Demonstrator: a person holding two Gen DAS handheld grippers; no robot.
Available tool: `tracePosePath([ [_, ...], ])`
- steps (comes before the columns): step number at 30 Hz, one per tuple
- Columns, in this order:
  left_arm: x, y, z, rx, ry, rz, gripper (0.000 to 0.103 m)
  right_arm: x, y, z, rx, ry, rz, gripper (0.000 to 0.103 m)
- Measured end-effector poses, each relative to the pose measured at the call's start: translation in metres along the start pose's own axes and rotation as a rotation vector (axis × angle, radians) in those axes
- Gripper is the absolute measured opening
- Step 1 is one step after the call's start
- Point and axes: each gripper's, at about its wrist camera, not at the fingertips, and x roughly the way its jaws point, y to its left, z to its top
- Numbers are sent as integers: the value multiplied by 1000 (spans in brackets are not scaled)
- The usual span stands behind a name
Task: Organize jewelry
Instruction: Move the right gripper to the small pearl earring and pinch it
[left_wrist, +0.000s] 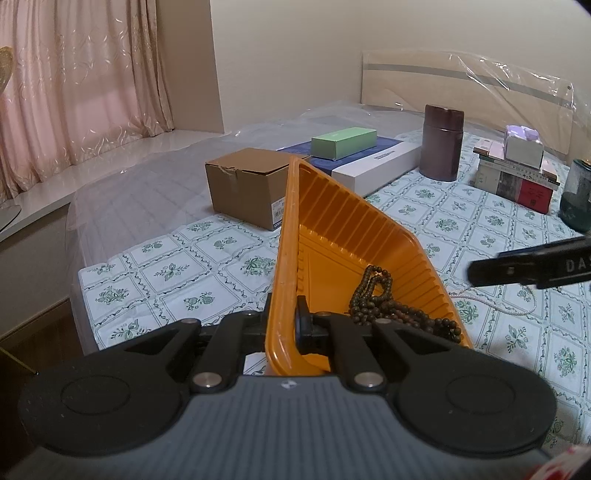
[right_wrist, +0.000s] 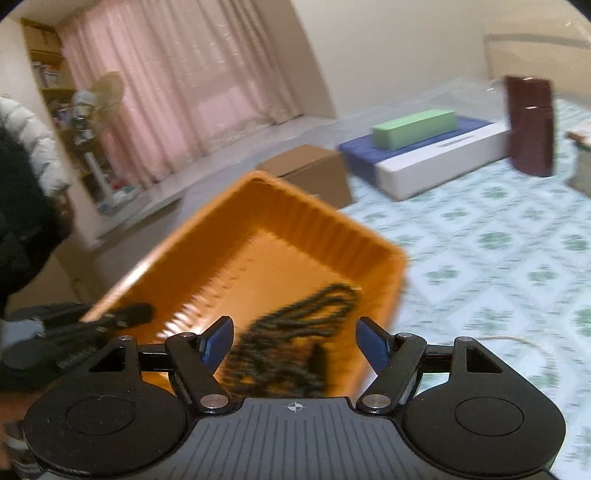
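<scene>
While I am looking through the left wrist camera, my left gripper is clamping the near wall of the orange plastic tray, one finger outside and one inside the rim, and the tray is tilting up off the floral bedsheet. A dark wooden bead string is lying bunched in the tray's near right corner. To the right, the black tip of my right gripper is hovering over the sheet, just apart from the tray's right rim, above a thin pale cord. Beyond the tray's far edge a cardboard box is sitting close; a brown canister is standing well apart.

Through the blurred right wrist camera, my right gripper is standing with its jaws wide apart, nothing between the blue pads, just above the beads inside the tray. Open sheet is stretching to the right.
</scene>
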Motion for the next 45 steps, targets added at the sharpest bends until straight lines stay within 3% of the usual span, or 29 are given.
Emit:
tracePosePath([
  [12,0,-1,0,6,-1,2,7,-58,-74,-44,59,-55,-307,73],
  [20,0,-1,0,8,-2,2,7,-85,-116,-70,100,-54,-444,73],
  [27,-1,-1,1,12,-2,3,7,-88,-143,-79,119,-47,-508,72],
  [34,-1,-1,1,14,-2,4,7,-74,-169,-74,115,-17,-536,46],
  [45,0,-1,2,14,-1,5,7,-56,-181,-72,72,2,-572,23],
])
